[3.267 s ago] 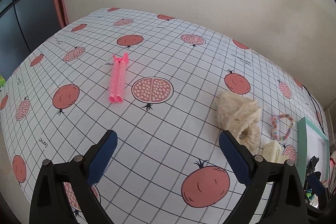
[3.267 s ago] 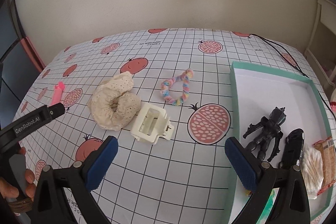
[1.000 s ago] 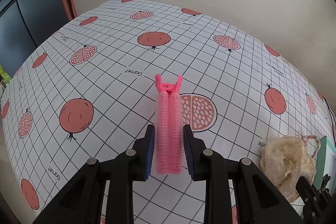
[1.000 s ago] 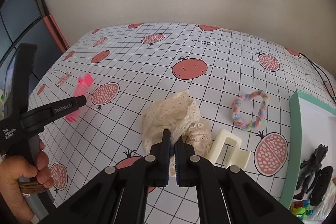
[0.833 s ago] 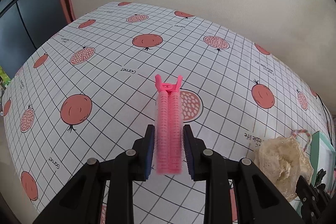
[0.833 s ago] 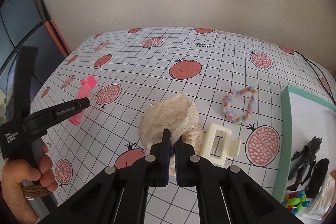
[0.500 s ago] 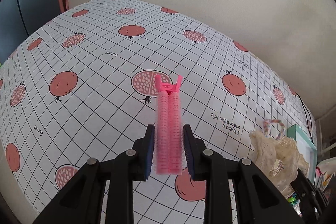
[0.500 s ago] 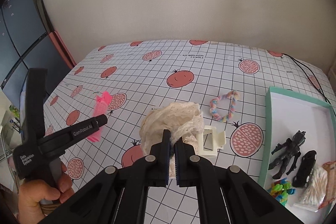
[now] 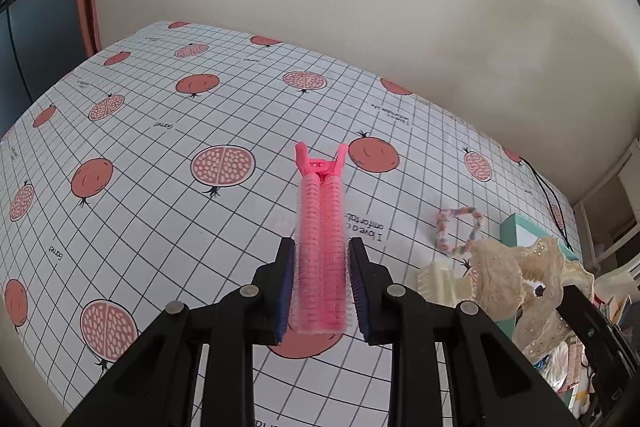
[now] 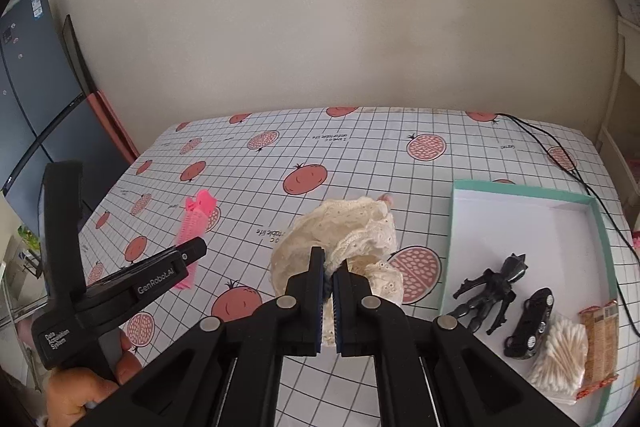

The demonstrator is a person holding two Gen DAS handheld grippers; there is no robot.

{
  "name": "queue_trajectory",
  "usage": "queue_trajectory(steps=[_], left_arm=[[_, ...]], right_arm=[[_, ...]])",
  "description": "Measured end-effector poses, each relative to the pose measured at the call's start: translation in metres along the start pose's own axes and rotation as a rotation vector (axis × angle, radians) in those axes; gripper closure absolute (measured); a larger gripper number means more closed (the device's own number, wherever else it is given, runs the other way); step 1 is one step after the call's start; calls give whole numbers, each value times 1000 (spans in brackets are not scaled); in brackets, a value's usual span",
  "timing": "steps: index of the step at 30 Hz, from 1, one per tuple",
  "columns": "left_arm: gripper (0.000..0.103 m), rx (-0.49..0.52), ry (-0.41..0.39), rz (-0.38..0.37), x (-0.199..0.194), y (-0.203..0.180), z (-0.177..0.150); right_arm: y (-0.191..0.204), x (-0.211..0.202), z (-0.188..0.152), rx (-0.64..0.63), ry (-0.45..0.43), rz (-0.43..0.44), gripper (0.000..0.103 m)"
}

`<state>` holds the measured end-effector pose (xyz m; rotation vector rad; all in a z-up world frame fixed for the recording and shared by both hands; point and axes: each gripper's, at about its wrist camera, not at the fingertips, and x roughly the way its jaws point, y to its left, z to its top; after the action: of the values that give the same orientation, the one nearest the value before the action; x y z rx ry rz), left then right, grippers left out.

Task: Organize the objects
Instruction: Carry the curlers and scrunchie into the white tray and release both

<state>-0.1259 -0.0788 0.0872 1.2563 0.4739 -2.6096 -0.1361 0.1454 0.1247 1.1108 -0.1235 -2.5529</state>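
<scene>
While the left gripper (image 9: 321, 291) clamps a bristly pink double-roller hair clip (image 9: 321, 243), the right gripper (image 10: 327, 291) pinches a cream lace scrunchie (image 10: 340, 239). Both hang above the table (image 9: 160, 147).

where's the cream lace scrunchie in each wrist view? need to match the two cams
Left wrist: cream lace scrunchie at the far right edge, hanging from the right tongs.
Right wrist: the scrunchie sits centre frame, clamped just above the right tongs.
Shared landmark: the teal-rimmed box, right of the scrunchie in the right wrist view and behind it in the left wrist view.
</scene>
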Motion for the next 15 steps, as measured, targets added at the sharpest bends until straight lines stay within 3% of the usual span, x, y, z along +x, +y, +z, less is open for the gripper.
queue_trajectory(steps=[15], left_arm=[[75,115,-16,-132,-10,-84,-13]], right_arm=[[-82,-20,2,98,-37,-96,99]])
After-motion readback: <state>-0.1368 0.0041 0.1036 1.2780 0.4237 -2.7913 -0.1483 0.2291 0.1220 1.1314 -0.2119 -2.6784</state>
